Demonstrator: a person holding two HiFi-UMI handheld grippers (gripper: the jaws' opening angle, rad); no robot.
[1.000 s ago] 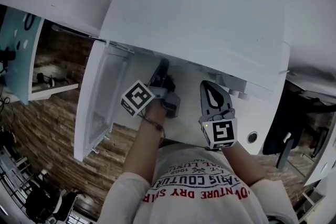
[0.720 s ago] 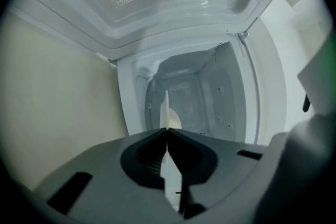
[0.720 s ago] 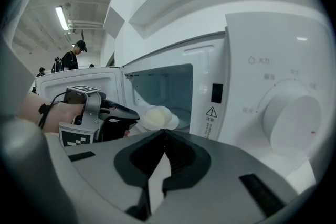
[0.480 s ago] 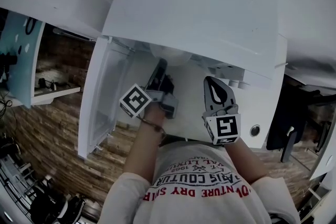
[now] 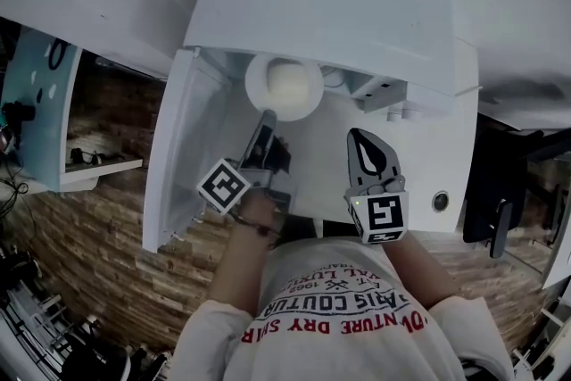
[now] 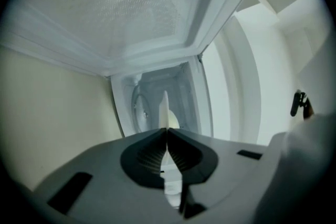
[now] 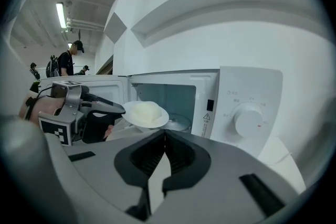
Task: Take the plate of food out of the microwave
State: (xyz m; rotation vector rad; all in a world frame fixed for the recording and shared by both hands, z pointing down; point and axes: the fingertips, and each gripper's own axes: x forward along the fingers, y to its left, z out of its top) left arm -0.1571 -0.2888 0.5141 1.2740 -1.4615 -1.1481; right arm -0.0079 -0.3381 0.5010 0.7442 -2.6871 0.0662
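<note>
A white plate (image 5: 284, 85) with a pale mound of food hangs in front of the open microwave (image 5: 330, 4). My left gripper (image 5: 265, 117) is shut on the plate's near rim. In the left gripper view the plate (image 6: 164, 108) shows edge-on, running from the closed jaws toward the cavity. The right gripper view has the plate (image 7: 144, 113) outside the cavity (image 7: 173, 97), with the left gripper (image 7: 116, 108) pinching its left edge. My right gripper (image 5: 360, 138) hovers to the plate's right, shut on nothing, its jaws (image 7: 165, 132) meeting at the tips.
The microwave door (image 5: 174, 156) stands swung open at the left, close beside my left gripper. A control dial (image 7: 247, 119) sits on the microwave's right panel. White cabinet faces lie above. People (image 7: 68, 63) stand far off in the background.
The plate has slid out of the microwave toward me, from hidden under the top to fully in view. My left gripper has drawn back with it. The right gripper has barely moved.
</note>
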